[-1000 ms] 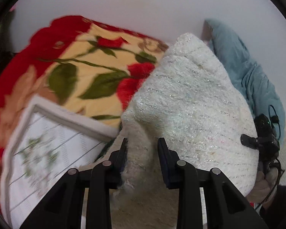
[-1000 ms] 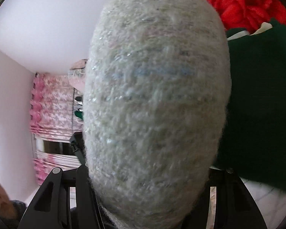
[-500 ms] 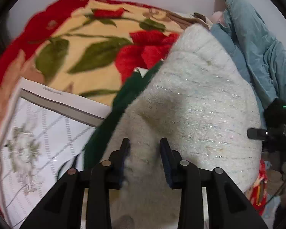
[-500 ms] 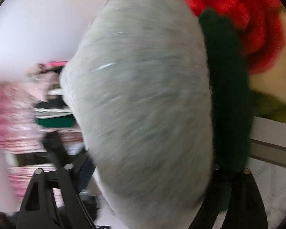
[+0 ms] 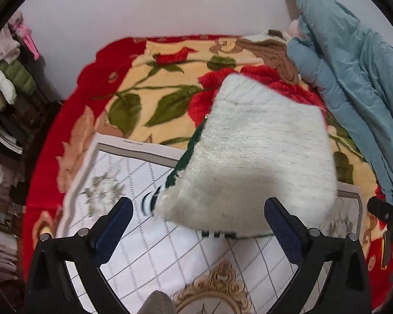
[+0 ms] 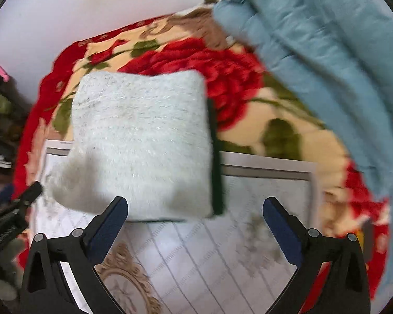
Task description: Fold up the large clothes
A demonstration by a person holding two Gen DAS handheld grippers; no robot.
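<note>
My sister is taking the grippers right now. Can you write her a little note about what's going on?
Left hand-held gripper: open, empty.
Right hand-held gripper: open, empty.
The fuzzy white sweater lies folded on the white patterned mat, over the rose blanket. A green garment peeks out from under it.
Done: sweater folded and let go.
Left: probably the blue jacket at the right, unfolded.

Folded sweater point(image 5: 259, 162) lies on a second garment point(image 6: 217, 172), whose edge sticks out along its side; both lie partly on a mat point(image 5: 170, 251) spread over the blanket point(image 5: 154, 83) on the bed. Quilted jacket point(image 6: 335, 60) heaped right of the sweater, against the wall point(image 5: 154, 10) behind the bed. Clothes rack point(image 5: 10, 78) off the bed's left.
</note>
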